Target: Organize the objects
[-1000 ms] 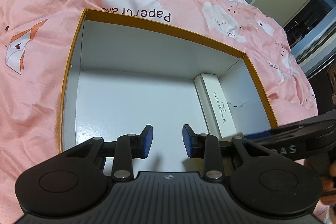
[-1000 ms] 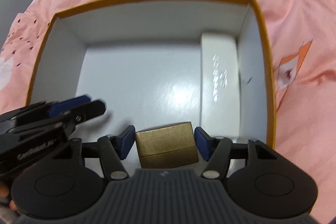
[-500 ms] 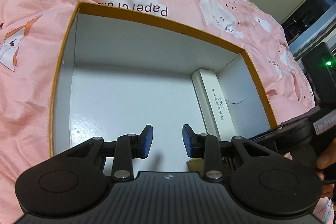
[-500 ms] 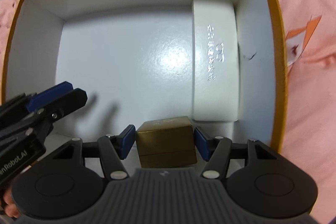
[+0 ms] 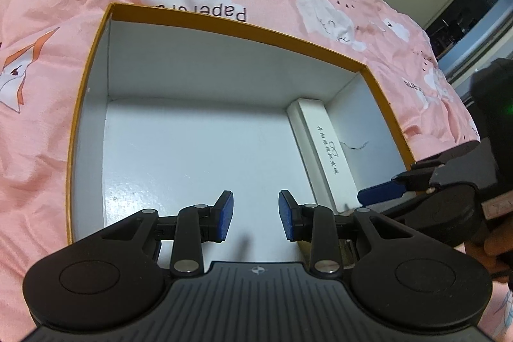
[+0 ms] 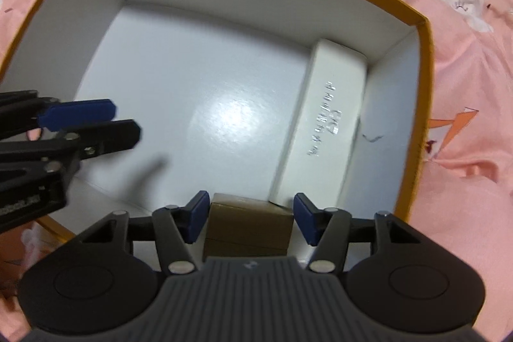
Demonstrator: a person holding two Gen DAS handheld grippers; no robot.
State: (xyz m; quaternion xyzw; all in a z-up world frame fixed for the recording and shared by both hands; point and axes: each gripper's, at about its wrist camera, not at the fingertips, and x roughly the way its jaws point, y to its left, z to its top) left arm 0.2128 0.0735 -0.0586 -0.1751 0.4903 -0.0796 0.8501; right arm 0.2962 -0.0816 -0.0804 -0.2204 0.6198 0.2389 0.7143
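A small gold-brown box [image 6: 250, 223] is seen between the jaws of the right gripper [image 6: 250, 218], which are closing; the left pad looks to be against it, while a sliver of gap shows at the right pad. The box sits low at the bottom centre of the right wrist frame, inside a large open box [image 6: 424, 104] with white walls and an orange rim. A long white case [image 6: 323, 130] is laid along its right wall. The jaws of the left gripper [image 5: 256, 215] are held apart with nothing between them, over the white floor. Pink bedding [image 5: 38, 117] surrounds the open box.
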